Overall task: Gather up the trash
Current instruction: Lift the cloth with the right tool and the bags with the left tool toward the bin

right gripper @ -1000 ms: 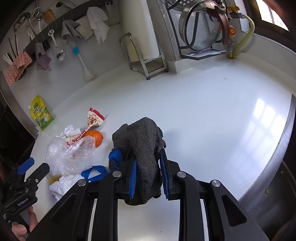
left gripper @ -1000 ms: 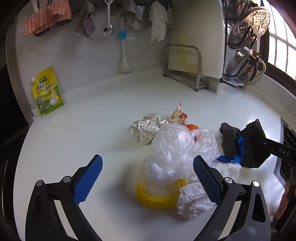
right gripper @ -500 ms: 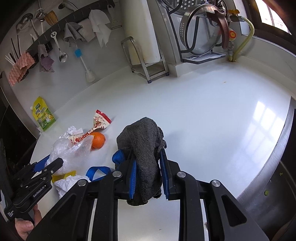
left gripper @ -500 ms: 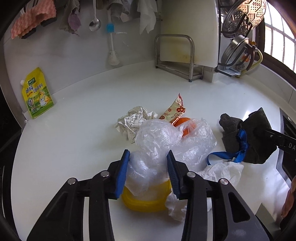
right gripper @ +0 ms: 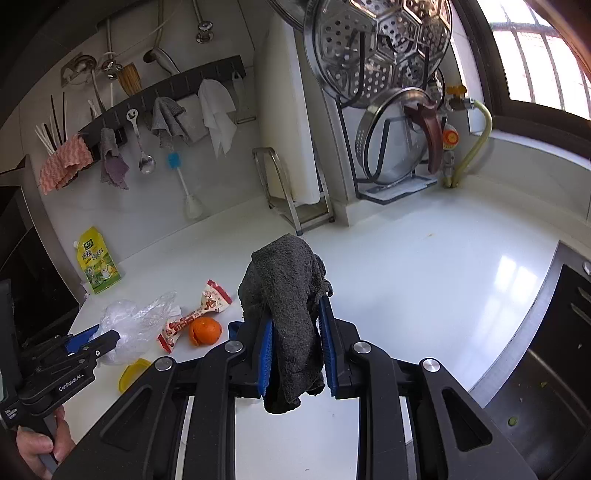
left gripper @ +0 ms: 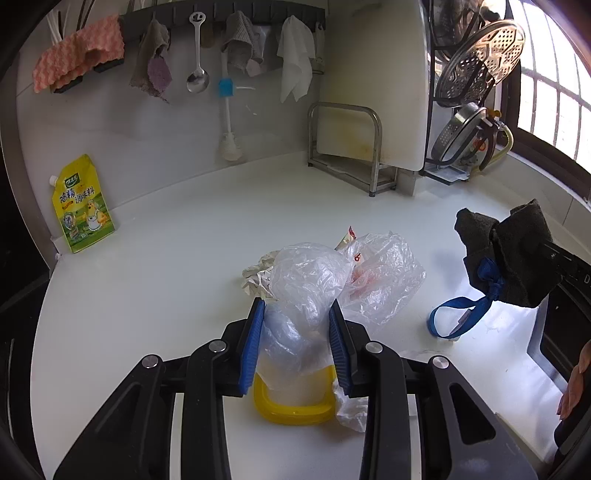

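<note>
In the left wrist view my left gripper [left gripper: 296, 306] has its blue pads pressed on a crumpled clear plastic bag [left gripper: 310, 273], and the jaws are still closing. The bag rises from a yellow tub [left gripper: 291, 410], beside a white tissue [left gripper: 349, 410]. Behind it lie crumpled paper [left gripper: 258, 277], a snack wrapper [left gripper: 347, 236] and an orange [right gripper: 205, 330]. My right gripper [right gripper: 295, 314] is shut on a dark grey cloth [right gripper: 284, 280], held above the counter. A blue strap [left gripper: 454, 314] hangs from the cloth.
A yellow seasoning pouch [left gripper: 83, 206] leans on the back wall. A cutting-board rack [left gripper: 347, 147] and a steamer rack [right gripper: 388, 92] stand at the back right. A dark sink [right gripper: 554, 369] borders the counter on the right. Cloths and utensils hang on a rail [left gripper: 221, 22].
My left gripper went from wide open to closed on the plastic bag. My right gripper rose with the dark cloth, lifting the blue strap off the counter.
</note>
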Demonstrator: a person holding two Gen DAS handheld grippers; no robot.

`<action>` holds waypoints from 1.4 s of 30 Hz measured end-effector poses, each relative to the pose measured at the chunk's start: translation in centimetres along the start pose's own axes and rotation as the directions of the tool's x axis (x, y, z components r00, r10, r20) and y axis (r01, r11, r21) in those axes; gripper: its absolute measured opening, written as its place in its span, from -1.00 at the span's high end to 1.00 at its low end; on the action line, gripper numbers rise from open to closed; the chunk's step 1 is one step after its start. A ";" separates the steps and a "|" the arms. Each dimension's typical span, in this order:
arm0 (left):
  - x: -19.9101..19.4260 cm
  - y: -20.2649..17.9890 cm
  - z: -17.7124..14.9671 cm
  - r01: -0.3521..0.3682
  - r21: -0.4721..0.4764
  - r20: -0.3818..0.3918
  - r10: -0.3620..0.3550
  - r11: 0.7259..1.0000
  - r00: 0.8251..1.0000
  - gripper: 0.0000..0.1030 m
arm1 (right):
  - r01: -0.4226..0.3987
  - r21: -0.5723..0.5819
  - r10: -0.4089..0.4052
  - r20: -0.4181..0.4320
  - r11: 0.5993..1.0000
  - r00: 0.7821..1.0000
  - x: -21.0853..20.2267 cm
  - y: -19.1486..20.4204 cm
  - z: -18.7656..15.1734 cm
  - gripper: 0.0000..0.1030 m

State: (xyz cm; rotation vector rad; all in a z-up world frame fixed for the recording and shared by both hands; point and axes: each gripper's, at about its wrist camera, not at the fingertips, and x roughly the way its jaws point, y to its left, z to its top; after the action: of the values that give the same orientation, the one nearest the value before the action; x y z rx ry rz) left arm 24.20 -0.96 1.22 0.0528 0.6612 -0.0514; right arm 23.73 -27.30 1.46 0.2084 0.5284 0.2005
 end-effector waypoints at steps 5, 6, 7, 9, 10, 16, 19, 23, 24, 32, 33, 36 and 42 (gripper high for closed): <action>-0.9 -0.4 0.1 0.012 0.004 0.018 -0.012 1.000 1.000 0.35 | -0.007 -0.001 0.007 0.050 1.000 0.999 -1.0 0.1 0.4 0.57; -1.2 -0.5 0.1 0.014 0.006 0.023 -0.014 1.000 1.000 0.35 | -0.007 -0.004 0.007 0.062 1.000 0.998 -1.3 0.2 0.4 0.57; -1.5 -0.6 0.1 0.016 0.006 0.030 -0.016 1.000 0.999 0.35 | -0.006 -0.008 0.007 0.076 1.000 0.997 -1.6 0.2 0.5 0.57; -2.1 -0.7 0.1 0.020 0.010 0.041 -0.021 1.000 0.999 0.35 | -0.007 -0.014 0.008 0.102 1.000 0.995 -2.4 0.3 0.6 0.57; -2.4 -0.7 0.0 0.021 0.011 0.045 -0.021 1.000 0.999 0.35 | -0.007 -0.016 0.009 0.109 1.000 0.994 -2.6 0.3 0.6 0.57; -4.5 -0.6 -0.9 0.029 0.001 0.066 -0.029 1.000 0.997 0.35 | -0.004 -0.015 0.006 0.118 1.000 0.993 -3.7 0.1 -0.1 0.57; -5.7 -0.6 -1.7 0.020 0.005 0.084 -0.021 1.000 0.996 0.35 | 0.007 -0.032 -0.003 0.111 0.999 0.994 -4.3 0.2 -1.0 0.57; -7.0 -0.9 -3.4 0.007 0.010 0.094 -0.008 1.000 0.995 0.35 | 0.016 -0.044 -0.012 0.097 0.999 0.995 -5.0 0.7 -2.7 0.57; -7.4 -0.8 -3.8 0.010 0.006 0.092 -0.011 1.000 0.996 0.35 | 0.026 -0.051 -0.021 0.093 0.998 0.995 -5.4 0.9 -3.2 0.57; -11.0 -0.8 -7.3 0.012 -0.001 0.108 -0.012 1.000 0.994 0.35 | 0.062 -0.093 -0.054 0.086 0.994 0.995 -10.3 3.3 -7.0 0.57; -11.6 -0.9 -7.7 0.012 0.002 0.112 -0.013 1.000 0.994 0.35 | 0.057 -0.084 -0.050 0.084 0.995 0.995 -11.0 3.5 -7.6 0.57; -13.3 -1.3 -9.3 0.015 0.013 0.119 -0.017 1.000 0.993 0.35 | 0.064 -0.058 -0.059 0.081 0.996 0.995 -13.0 3.9 -9.7 0.57; -15.6 -3.0 -13.0 0.034 0.036 0.101 -0.038 0.999 0.994 0.35 | 0.083 -0.046 -0.080 0.055 0.996 0.995 -16.5 5.1 -14.1 0.57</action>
State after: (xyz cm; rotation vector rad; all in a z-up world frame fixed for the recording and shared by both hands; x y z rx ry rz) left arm 3.75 -2.63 0.46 0.0708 0.5600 -0.0994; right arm 1.82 -24.35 -1.33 0.1447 0.4782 0.1276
